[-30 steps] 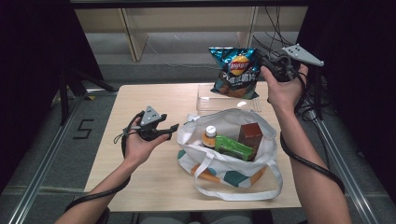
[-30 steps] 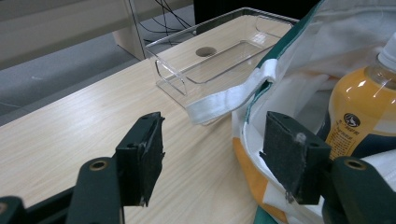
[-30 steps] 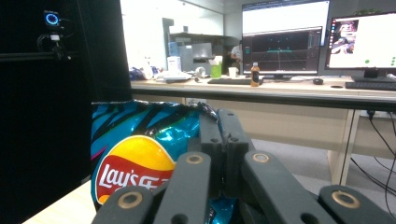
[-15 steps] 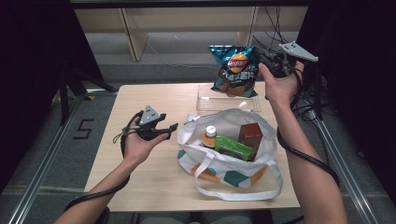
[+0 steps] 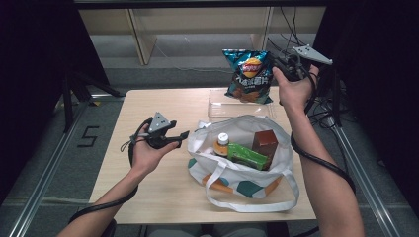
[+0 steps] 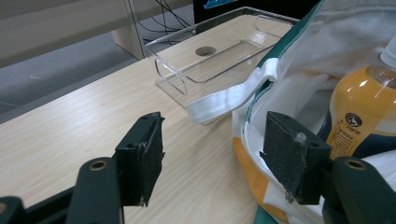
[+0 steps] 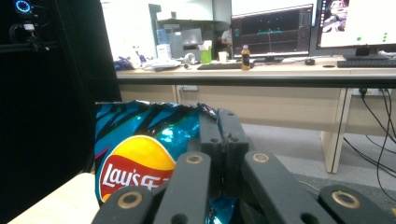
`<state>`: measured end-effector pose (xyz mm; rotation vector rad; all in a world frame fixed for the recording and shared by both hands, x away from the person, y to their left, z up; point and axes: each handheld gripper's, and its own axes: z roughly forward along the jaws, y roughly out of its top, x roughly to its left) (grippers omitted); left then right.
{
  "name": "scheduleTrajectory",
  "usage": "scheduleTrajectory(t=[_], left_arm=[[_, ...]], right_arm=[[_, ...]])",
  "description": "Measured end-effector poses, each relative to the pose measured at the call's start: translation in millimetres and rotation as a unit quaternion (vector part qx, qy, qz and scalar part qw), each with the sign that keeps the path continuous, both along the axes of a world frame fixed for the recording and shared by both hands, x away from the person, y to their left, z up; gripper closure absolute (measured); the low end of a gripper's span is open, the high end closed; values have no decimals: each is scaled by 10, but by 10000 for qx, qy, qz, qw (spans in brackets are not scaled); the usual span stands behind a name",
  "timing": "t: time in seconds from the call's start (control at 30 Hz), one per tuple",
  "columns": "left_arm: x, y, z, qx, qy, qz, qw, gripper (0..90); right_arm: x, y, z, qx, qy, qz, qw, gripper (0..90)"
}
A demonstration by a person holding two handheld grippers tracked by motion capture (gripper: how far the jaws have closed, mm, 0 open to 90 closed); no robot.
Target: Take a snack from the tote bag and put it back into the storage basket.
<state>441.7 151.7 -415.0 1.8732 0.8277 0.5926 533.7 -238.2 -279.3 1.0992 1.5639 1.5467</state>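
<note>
Right gripper (image 5: pixel 277 63): jaws pinched flat on the top corner of the chip bag (image 5: pixel 248 75), as the right gripper view confirms, with the two black jaws pressed together on the crimped edge (image 7: pixel 205 112). The bag hangs freely below and to the left of this gripper, above the far edge of the table (image 5: pixel 123 148) and over the clear tray (image 5: pixel 217 106). Gripping the seam rather than the body is judged sensible: the bag is air-filled and its contents would crush under a body grip.

Left gripper (image 5: pixel 179 134): jaws stand apart with nothing between the pads (image 6: pixel 144 154). It is held level, just short of the tote (image 5: pixel 247 175), pointing at its near rim. In the left gripper view the tote's white strap (image 6: pixel 224 100) and rim lie directly ahead of the jaws, with the tray beyond. Judged to be waiting to catch or spread the soft rim, since the tote sags and its mouth is partly folded.

Tote contents, ahead of the left gripper: an orange bottle (image 5: pixel 222 144), a green packet (image 5: pixel 247 156) and a brown box (image 5: pixel 265 141), all standing or leaning close together.

Judgement: the bag is either being unpacked toward the tray or packed into the tote; the frames do not settle which.
</note>
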Motion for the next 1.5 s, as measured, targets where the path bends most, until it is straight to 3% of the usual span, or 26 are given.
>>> scheduleTrajectory(t=[1.5], left_arm=[[-1,28,5,-33,-2,69,10000,369]], right_arm=[[384,-31,-218,89,498,-241,9984,900]])
